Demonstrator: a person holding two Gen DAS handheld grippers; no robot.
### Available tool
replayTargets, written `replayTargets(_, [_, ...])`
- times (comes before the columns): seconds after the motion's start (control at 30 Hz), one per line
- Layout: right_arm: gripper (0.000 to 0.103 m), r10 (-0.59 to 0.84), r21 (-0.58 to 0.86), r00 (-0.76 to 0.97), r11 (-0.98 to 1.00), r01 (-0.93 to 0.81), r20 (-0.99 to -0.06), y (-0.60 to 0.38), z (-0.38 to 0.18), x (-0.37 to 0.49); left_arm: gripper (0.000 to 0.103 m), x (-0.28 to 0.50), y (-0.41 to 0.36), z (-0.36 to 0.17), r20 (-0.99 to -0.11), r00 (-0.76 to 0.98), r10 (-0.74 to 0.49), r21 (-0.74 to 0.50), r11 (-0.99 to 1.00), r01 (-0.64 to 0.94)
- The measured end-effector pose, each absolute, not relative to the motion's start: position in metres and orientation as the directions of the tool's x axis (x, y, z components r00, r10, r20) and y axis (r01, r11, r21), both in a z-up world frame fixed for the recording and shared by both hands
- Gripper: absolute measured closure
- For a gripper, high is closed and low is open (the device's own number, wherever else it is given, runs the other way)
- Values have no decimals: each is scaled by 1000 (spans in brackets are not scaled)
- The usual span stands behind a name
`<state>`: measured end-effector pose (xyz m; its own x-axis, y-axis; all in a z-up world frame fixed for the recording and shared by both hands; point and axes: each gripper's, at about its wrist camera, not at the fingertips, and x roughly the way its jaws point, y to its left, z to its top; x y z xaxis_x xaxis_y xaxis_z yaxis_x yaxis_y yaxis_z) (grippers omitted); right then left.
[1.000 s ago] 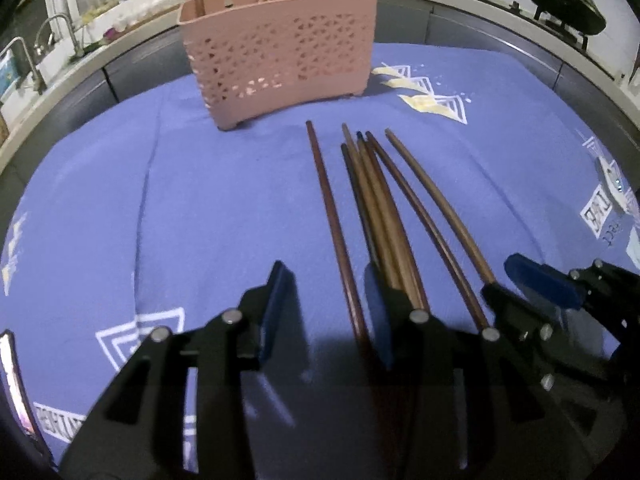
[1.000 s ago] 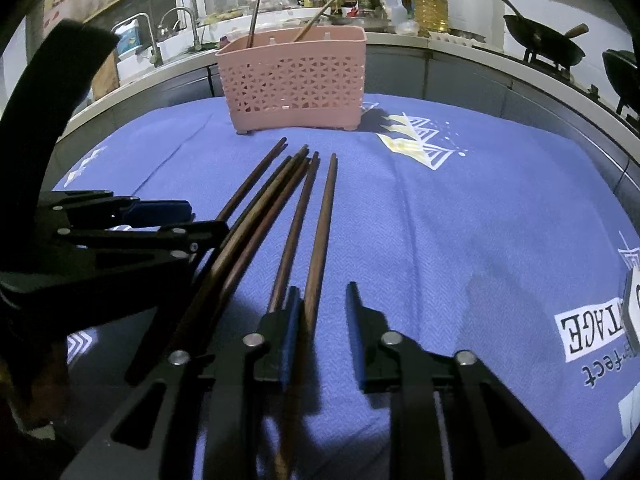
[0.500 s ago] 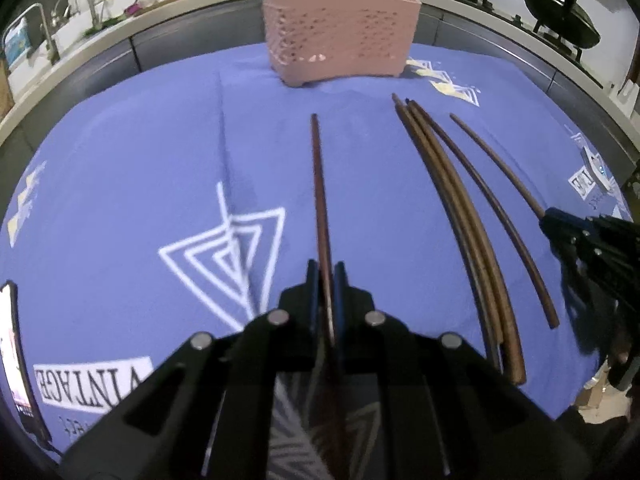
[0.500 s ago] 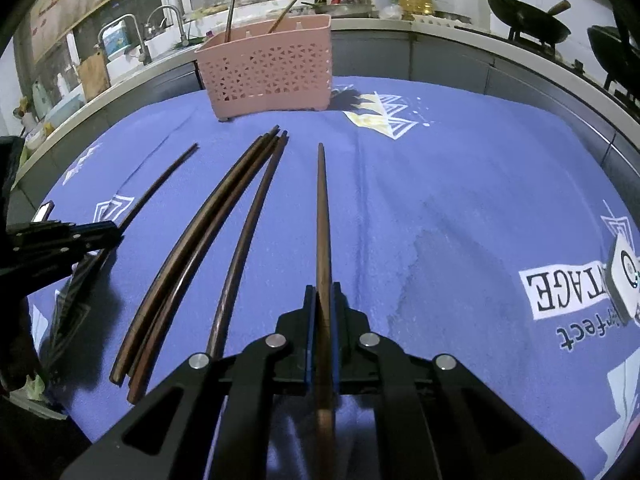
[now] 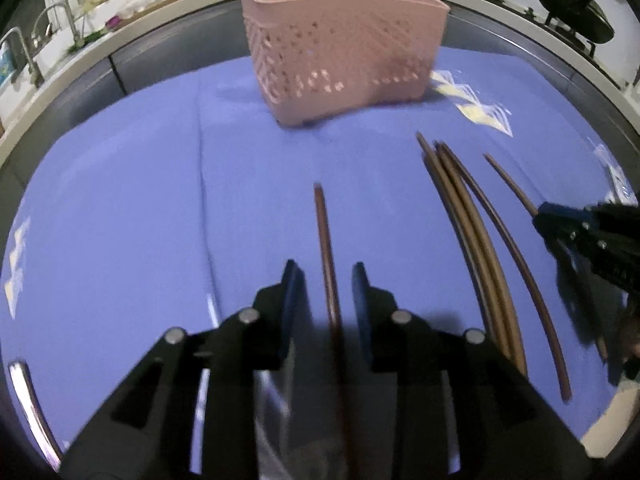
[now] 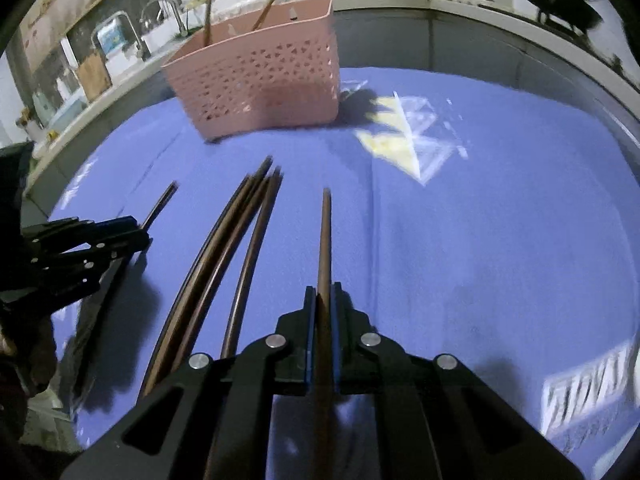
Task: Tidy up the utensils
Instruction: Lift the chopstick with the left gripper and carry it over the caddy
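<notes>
A pink perforated plastic utensil basket (image 5: 344, 48), already holding two upright chopsticks, is set at the far side of a blue printed tablecloth (image 5: 120, 208). One dark brown wooden chopstick (image 6: 325, 240) is clamped in the closed right gripper (image 6: 322, 300). Another brown chopstick (image 5: 326, 248) is seen between the opening jaws of the left gripper (image 5: 325, 280), untouched by the pads. Four loose brown chopsticks (image 6: 224, 248) are laid on the cloth between the grippers.

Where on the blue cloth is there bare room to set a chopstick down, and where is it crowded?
Free: the blue cloth left of the pink basket, and the stretch right of the right gripper toward the printed triangles. Crowded: the middle, where the loose chopsticks lie between both grippers.
</notes>
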<state>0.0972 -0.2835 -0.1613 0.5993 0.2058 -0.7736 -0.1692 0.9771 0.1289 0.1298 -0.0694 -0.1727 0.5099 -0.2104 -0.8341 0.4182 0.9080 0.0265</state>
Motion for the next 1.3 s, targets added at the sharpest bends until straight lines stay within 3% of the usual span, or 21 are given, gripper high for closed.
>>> replayTargets(0.1, [95,220,121,578,971,-206,-786,-276,-157,126,96,150,-74,-172,-830,505,-237,2,904,428])
replayTargets(0.3, [98,306,206,536,949,-239,-787,-276,-148,149,98,163,-70,-162,-830,471,-299,-89,905,416])
replayTargets(0.5, [98,371,222,741,929,-297,-560,-291,-71,89,98,134,-29,-79,-658,593,-464,-225,873,433])
replayTargets(0.73, [98,296,142,904,954,-264,-309,-302,-18,29,98,91,-7,-24,-510,699,-502,-217,861,460])
replayTargets(1.07, [99,281,127,914,959,-254,-292,-303,-9,34,98,83,-4,-8,-495,716,-492,-185,865,467])
replayTargets(1.3, [99,354,147,920,932,-332,-167,-292,62,57,98,105,-18,64,-389,762,-517,-156,853,499])
